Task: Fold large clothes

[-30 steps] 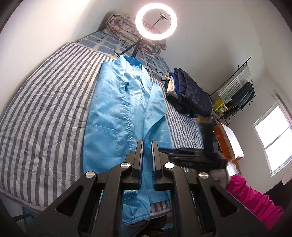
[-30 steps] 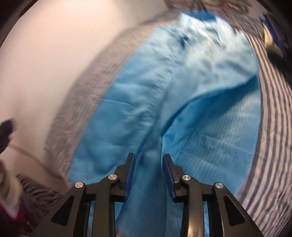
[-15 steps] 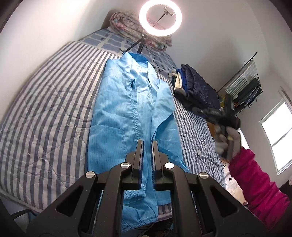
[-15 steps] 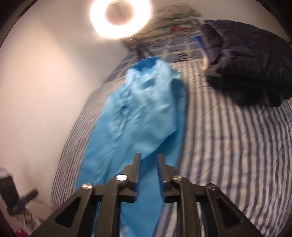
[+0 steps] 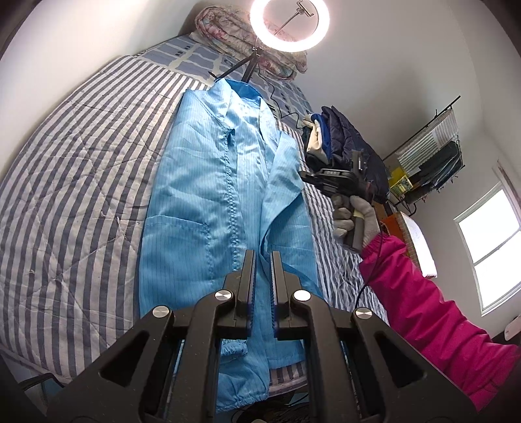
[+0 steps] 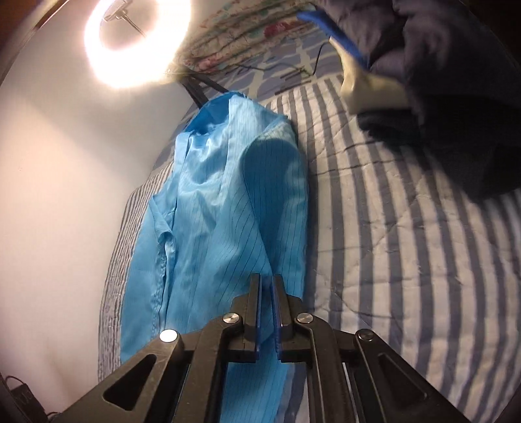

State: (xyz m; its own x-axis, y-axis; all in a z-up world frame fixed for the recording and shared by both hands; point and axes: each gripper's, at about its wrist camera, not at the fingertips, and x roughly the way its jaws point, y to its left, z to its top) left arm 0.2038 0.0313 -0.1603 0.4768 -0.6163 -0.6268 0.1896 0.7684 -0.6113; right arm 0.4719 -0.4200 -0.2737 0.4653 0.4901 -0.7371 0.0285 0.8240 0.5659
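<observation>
The bed (image 5: 68, 182) fills most of what I see, covered in a blue-and-white striped quilt. Along its middle lies the blue coat (image 5: 208, 201), spread lengthwise with its collar toward twelve o'clock and its hem hanging over the bed's near edge at six o'clock. One front panel and the sleeve on the three o'clock side are folded in over the body. In my right wrist view the same coat (image 6: 221, 208) runs from twelve o'clock down to six, left of the bare striped quilt.

At about two o'clock from the coat in the left view sits a pile of dark clothes (image 5: 348, 143), on the bed and apart from the coat. At the head of the bed, at twelve o'clock, a rolled floral blanket (image 5: 224, 29) lies against the wall, with a lit ring light (image 5: 289, 26) on a stand in front of it.

My left gripper (image 5: 262, 257) hangs over the lower part of the coat, its fingers pressed together with nothing between them. My right gripper (image 6: 267, 281) points at the coat's folded edge, fingers also closed with only a narrow slit left; I cannot tell whether any cloth is pinched there. From the left view, my right hand (image 5: 355, 214), gloved and with a pink sleeve, holds that gripper at three o'clock of the coat.
</observation>
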